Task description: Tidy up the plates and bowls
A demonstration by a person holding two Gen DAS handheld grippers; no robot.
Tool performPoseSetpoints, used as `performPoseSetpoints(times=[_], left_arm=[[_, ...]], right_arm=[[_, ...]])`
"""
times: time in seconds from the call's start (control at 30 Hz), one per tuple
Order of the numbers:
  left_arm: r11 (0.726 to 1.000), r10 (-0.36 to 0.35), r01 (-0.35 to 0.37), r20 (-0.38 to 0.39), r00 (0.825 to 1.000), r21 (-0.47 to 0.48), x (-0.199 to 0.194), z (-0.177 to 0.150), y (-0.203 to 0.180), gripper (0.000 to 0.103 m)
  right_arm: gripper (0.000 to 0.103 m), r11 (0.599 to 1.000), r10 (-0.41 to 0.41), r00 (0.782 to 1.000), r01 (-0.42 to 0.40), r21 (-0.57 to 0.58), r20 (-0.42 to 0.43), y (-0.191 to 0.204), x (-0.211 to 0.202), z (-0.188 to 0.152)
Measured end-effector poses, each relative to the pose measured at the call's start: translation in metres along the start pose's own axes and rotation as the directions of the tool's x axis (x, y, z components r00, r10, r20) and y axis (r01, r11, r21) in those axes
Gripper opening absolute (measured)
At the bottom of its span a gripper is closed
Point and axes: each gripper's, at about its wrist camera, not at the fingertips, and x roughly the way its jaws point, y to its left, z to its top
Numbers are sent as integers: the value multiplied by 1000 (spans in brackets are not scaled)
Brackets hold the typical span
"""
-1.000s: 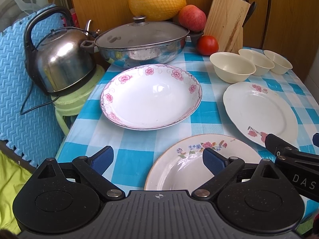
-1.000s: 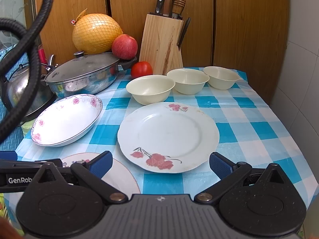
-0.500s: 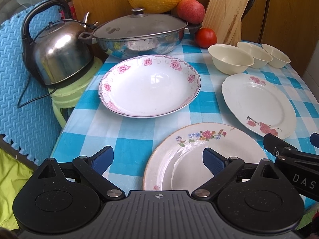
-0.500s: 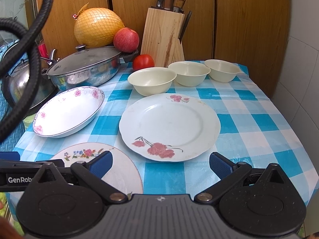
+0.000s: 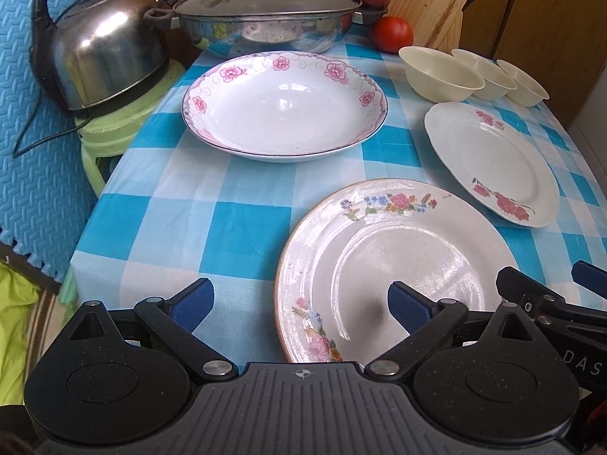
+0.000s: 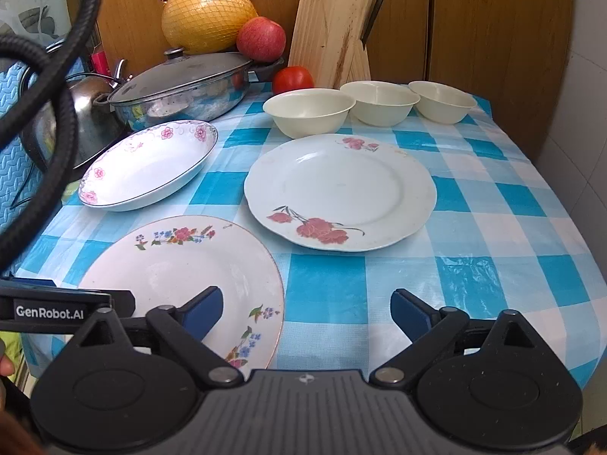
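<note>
I've drawn both tongs back, so the near plate [image 5: 398, 261] shows more fully. My left tongs [image 5: 299, 303] and right tongs [image 6: 305, 309] gape wide, holding nothing.

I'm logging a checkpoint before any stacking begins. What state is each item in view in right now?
Left tongs: open, holding nothing.
Right tongs: open, holding nothing.
Multicolour-flower plate: flat, empty, unstacked.
Red-flower plate: flat, empty.
Pink-rimmed deep plate: upright, empty.
Three cream bowls: upright, empty, side by side.
Pan: lid on.
Kettle: lid closed.
</note>
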Motion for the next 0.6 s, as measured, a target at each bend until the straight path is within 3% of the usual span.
performPoseSetpoints(times=[0.03, 0.1, 0.13, 0.23, 0.4, 0.5, 0.6], left_arm=[[1000, -6, 6, -10, 1000, -12, 2, 0, 2, 100], [1000, -12, 12, -29, 999, -29, 6, 1, 4, 99], [1000, -12, 11, -35, 999, -27, 8, 1, 3, 100], [1000, -7, 7, -27, 1000, -9, 8, 2, -1, 100], [999, -33, 34, -20, 999, 39, 8, 3, -10, 95], [996, -60, 61, -16, 998, 71, 7, 4, -18, 88], [995, -79, 80, -18, 997, 67, 8, 5, -19, 88]], right_arm=[[85, 1000, 13, 1000, -13, 5, -11, -1, 2, 0], [65, 998, 55, 998, -54, 23, -38, -2, 5, -1], [60, 996, 80, 995, -78, 36, -55, -3, 8, -1], [56, 995, 98, 993, -96, 37, -61, -2, 11, 0], [37, 977, 207, 975, -202, 73, -77, -5, 12, 2], [35, 975, 215, 973, -209, 69, -83, -4, 14, 3], [31, 968, 236, 967, -227, 104, -92, -11, 16, 5]])
